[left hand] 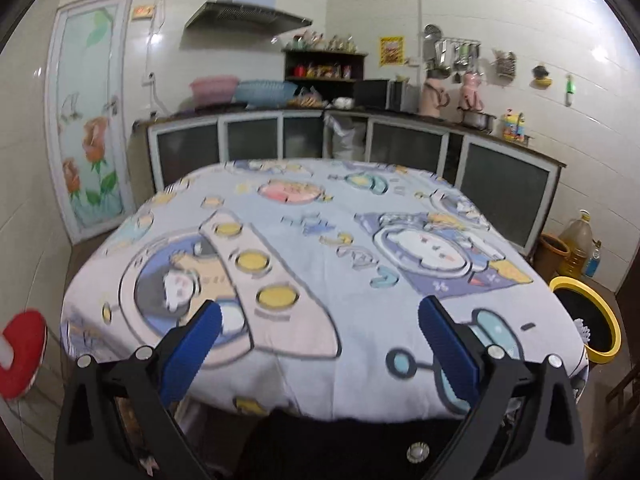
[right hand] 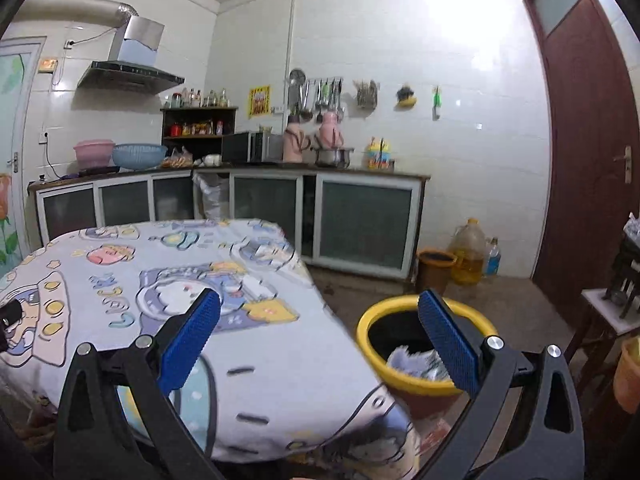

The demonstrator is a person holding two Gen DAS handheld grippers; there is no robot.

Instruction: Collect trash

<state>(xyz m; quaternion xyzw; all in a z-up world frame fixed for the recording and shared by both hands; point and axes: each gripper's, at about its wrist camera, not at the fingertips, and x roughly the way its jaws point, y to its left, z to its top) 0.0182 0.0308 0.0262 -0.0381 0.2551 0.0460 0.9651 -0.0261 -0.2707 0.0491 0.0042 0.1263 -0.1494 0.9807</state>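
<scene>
A: Where's the trash?
B: Crumpled paper (right hand: 416,362) lies inside the yellow-rimmed bin (right hand: 370,322), just beside the desk (right hand: 256,360).
A: How would it handle?
B: Probably light, soft and crushable; pinch a raised fold.
A: The tongs?
B: Left tongs (left hand: 320,322) spread over the desk, pinching nothing; right tongs (right hand: 320,314) spread and unloaded, near the bin.

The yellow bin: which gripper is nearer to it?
Right. The right gripper hangs by the bin, one finger crossing its rim; the left gripper faces the table, bin off right.
</scene>
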